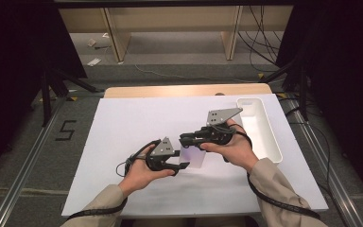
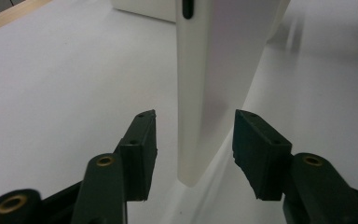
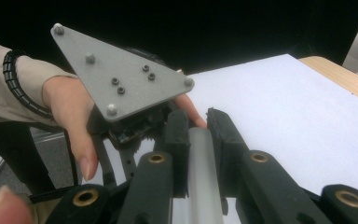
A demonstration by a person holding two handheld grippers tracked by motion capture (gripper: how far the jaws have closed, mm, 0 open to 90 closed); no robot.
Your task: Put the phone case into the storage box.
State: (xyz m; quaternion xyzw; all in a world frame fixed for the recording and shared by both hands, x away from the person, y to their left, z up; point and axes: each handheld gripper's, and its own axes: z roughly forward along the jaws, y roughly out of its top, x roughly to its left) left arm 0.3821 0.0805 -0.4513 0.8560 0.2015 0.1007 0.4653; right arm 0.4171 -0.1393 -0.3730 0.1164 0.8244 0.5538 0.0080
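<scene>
- Your right gripper (image 1: 185,138) is clamped on the top edge of a thin white panel (image 1: 192,157), which stands upright on the white table sheet (image 1: 123,127) near its middle.
- In the right gripper view the panel's (image 3: 200,163) rounded edge sits tight between the two black pads (image 3: 177,140).
- Your left gripper (image 1: 182,159) is just beside the panel on its left, jaws about half apart.
- In the left gripper view the panel (image 2: 205,93) stands between the left pads (image 2: 142,144), with a gap showing on each side, so they are not pressing on it.
- A white tray (image 1: 274,142) lies at the sheet's right side, well apart from the panel.
</scene>
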